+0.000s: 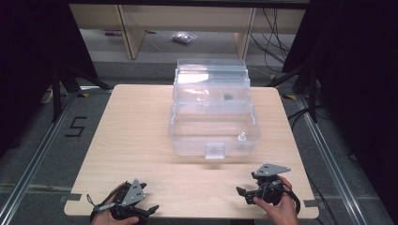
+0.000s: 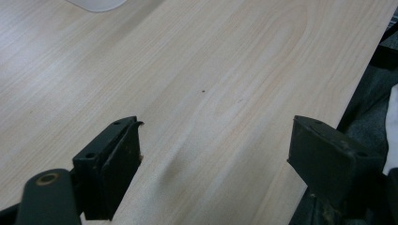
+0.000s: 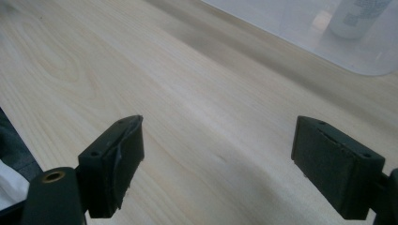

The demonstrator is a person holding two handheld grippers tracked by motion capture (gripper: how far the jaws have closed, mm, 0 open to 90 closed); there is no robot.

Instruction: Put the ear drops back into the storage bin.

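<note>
Grippers waited at the near table (image 1: 141, 136) edge: left gripper (image 2: 213, 164) and right gripper (image 3: 218, 164) both spread wide, holding nothing. A clear box (image 1: 213, 133) stood mid-table, perhaps containing a small bottle (image 1: 242, 137).

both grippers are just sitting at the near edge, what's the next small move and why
Probably bring the right gripper forward toward the clear plastic storage box. Its jaws stand wide apart with nothing between them, and the small white bottle inside the box's near right corner lies ahead of it. The left gripper, also open, rests farther from the box over bare light wooden table.
</note>
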